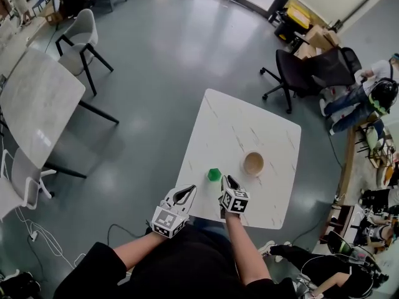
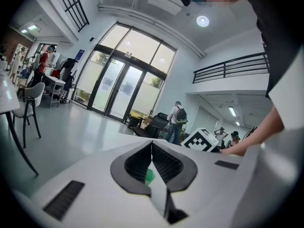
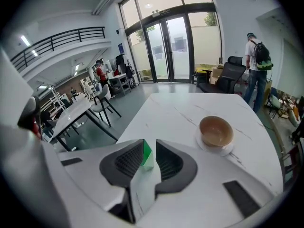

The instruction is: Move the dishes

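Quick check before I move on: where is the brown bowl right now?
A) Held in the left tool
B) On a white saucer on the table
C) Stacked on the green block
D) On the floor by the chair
B: the brown bowl sits on a white saucer on the marble table.

This is a large open office or lab hall. Tall glass doors [image 2: 118, 87], a railed mezzanine [image 2: 237, 66], marble-topped tables [image 1: 37, 98] and swivel chairs [image 1: 308, 73] on a grey floor [image 1: 168, 55] show it.
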Tool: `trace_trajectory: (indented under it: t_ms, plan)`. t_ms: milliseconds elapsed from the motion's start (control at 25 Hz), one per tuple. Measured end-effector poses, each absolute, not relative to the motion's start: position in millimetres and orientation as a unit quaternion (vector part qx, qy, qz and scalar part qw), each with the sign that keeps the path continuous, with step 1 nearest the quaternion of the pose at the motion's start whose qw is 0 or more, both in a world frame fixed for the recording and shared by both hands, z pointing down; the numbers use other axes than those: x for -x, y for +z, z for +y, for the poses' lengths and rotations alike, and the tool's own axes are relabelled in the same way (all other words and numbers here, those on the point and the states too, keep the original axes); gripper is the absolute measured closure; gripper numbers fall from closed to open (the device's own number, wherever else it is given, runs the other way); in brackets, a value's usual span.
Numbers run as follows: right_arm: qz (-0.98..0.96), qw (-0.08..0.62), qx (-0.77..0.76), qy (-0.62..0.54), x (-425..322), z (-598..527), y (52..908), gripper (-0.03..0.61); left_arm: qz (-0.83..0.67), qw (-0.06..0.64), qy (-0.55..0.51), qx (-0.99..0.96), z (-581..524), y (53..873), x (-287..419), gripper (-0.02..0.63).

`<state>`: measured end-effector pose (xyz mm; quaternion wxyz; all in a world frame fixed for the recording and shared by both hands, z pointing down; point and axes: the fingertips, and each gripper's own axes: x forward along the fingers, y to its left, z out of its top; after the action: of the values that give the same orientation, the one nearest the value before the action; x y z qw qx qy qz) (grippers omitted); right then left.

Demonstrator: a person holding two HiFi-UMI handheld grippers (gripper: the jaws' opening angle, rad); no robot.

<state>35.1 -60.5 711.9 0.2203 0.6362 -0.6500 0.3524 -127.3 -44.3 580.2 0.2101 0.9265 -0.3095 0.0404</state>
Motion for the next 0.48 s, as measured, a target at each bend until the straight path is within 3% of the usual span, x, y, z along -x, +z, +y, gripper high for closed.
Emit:
trace_trajectory:
  t_ms: [480]
  plan:
    - [-0.641,0.198,-0.652,0.352,-82.3,-10.3,695.8,0.499,-0.285,0.206,0.048,-0.935,-37.1,583.8,78.4,0.597]
